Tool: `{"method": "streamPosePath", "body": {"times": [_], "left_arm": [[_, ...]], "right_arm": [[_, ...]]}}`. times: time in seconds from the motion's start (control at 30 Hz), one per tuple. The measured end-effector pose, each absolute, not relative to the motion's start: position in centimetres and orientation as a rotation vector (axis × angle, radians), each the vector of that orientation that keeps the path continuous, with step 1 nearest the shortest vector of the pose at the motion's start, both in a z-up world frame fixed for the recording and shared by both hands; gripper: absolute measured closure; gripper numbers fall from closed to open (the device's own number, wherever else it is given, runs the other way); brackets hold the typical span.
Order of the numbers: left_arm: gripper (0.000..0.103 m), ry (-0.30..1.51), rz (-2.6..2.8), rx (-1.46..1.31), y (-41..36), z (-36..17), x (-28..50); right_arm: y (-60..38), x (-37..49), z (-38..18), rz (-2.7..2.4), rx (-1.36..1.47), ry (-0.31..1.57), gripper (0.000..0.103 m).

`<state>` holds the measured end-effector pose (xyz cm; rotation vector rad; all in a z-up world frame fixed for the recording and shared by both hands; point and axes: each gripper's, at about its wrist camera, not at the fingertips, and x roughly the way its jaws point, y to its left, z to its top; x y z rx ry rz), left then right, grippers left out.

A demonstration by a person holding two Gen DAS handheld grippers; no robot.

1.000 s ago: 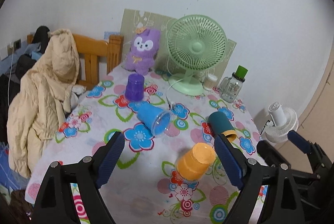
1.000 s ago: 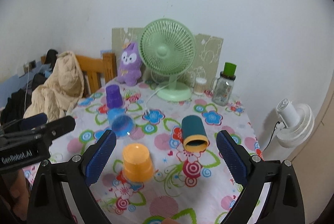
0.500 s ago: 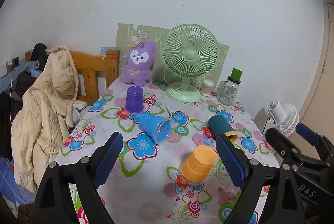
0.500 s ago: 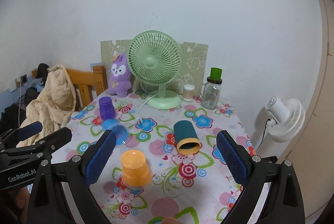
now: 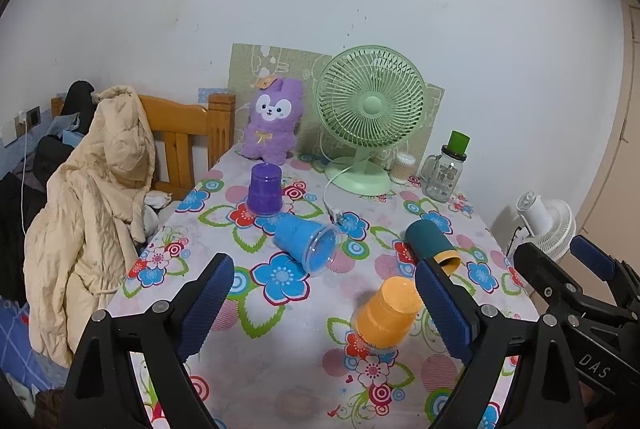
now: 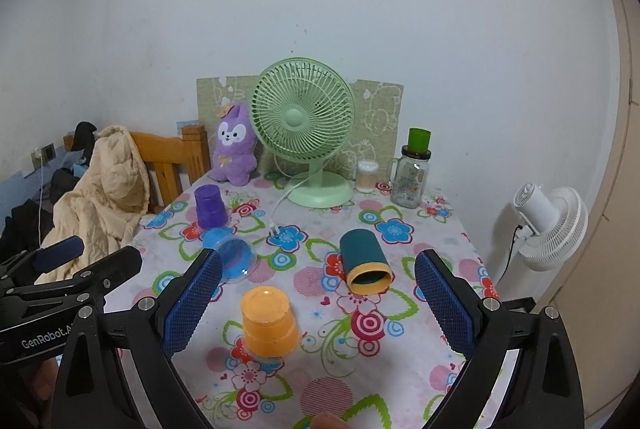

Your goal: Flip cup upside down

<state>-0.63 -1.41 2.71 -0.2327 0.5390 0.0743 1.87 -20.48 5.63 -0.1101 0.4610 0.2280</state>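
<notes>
On the flowered tablecloth point(image 5: 280, 381) stand an upside-down orange cup point(image 5: 386, 313) point(image 6: 269, 323) and an upside-down purple cup point(image 5: 264, 189) point(image 6: 210, 206). A blue cup point(image 5: 306, 243) point(image 6: 232, 256) and a dark teal cup with a yellow rim point(image 5: 430, 241) point(image 6: 364, 262) lie on their sides, mouths toward me. My left gripper point(image 5: 324, 313) is open and empty above the table's near edge. My right gripper point(image 6: 318, 303) is open and empty, also held back from the cups.
A green desk fan point(image 5: 370, 117), a purple plush toy point(image 5: 272, 127), a glass jar with a green lid point(image 5: 446, 171) and a small container point(image 6: 367, 176) stand at the table's back. A wooden chair with a beige coat point(image 5: 92, 201) is left; a white fan point(image 6: 550, 227) right.
Both grippers have pulled back and up from the table, so the cups look smaller and farther. The cups have not moved. Both grippers stay open.
</notes>
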Motion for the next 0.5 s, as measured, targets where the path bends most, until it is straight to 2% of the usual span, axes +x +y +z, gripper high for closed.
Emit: {"method": "streamPosePath", "body": {"times": [0.5], "left_arm": [[0.008,0.533,0.067,-0.227,-1.62,2.65,-0.55]], "right_arm": [[-20.62,2.05,5.54,0.226,-0.109,0.466,0.005]]}}
